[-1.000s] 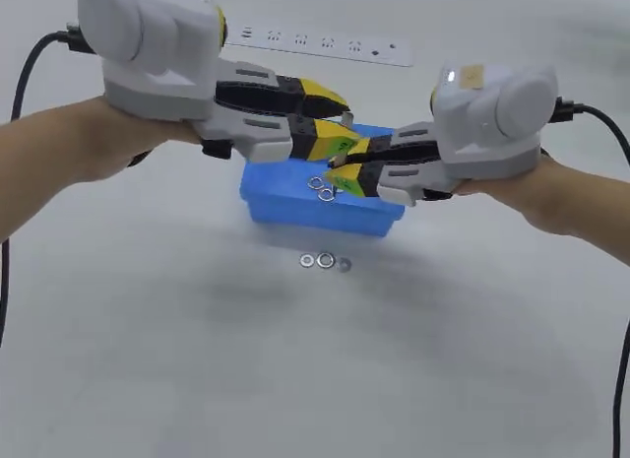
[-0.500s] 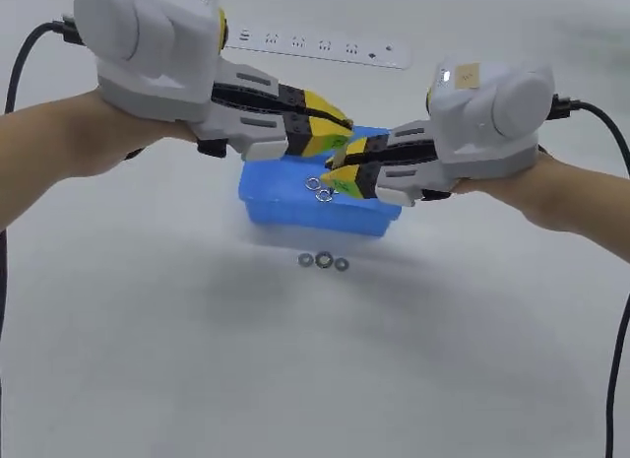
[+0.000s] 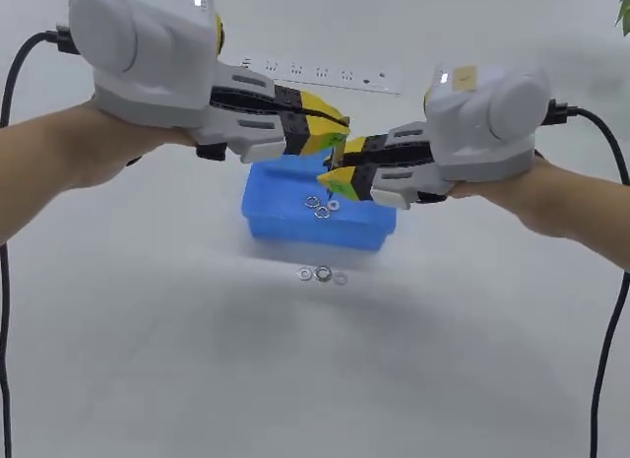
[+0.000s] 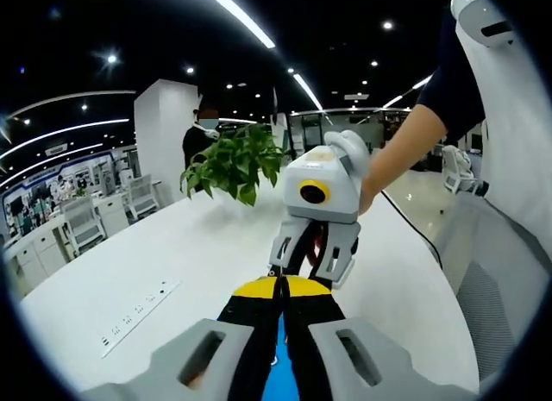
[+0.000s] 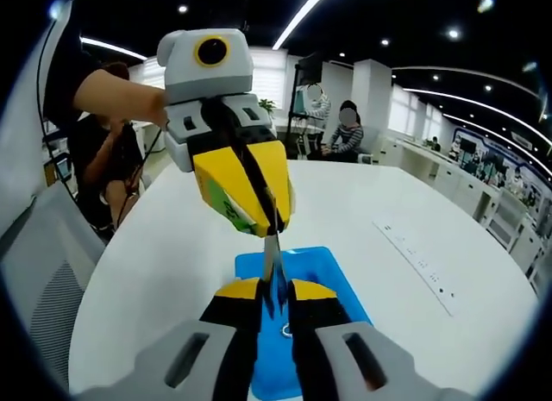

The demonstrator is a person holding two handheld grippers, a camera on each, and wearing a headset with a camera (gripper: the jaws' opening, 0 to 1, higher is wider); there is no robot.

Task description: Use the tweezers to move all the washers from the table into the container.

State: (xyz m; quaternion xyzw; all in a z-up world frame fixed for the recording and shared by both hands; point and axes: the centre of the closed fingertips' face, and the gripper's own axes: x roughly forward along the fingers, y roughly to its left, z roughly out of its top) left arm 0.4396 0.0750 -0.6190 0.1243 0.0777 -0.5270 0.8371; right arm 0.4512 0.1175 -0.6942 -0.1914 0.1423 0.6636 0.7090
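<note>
Right gripper view shows the right gripper (image 5: pixel 274 291) with its jaws clenched on the tweezers (image 5: pixel 272 256), whose slim steel blade runs ahead of them to the tip of the left gripper (image 5: pixel 263 222). That one's jaws are pressed together, though whether they nip the blade I cannot tell. Under both sets of jaws sits the container (image 3: pixel 295 222) with a few washers (image 3: pixel 321 206) in it. Three more washers (image 3: pixel 323 274) lie flat on the counter (image 3: pixel 197 359), below the jaws and on the person's side of the container. They are likely light, hard, thin and slick, so slipping free is the risk; best pinch one across its ring, one tine through the hole.
</note>
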